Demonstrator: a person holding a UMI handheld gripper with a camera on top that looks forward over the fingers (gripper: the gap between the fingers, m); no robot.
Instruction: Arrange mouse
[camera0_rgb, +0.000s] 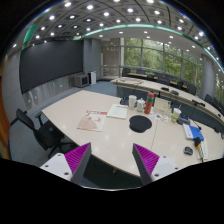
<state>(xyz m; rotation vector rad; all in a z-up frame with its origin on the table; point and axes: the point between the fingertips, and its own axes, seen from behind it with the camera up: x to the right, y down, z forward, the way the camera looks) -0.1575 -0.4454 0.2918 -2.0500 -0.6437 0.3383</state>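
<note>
My gripper (112, 152) is open and empty, held high above the near edge of a large pale conference table (100, 140). Its magenta pads (78, 158) stand wide apart with only the table surface between them. A round black mouse pad (140, 124) lies on the table beyond the fingers, slightly to the right. A small dark object that looks like a mouse (188, 151) lies farther right near the table's edge, well away from the fingers.
Papers (92, 122) lie on the table left of the mouse pad. Cups and bottles (140, 102) stand behind it. A blue item (193, 131) and other clutter lie to the right. A black chair (35, 130) stands at the left side.
</note>
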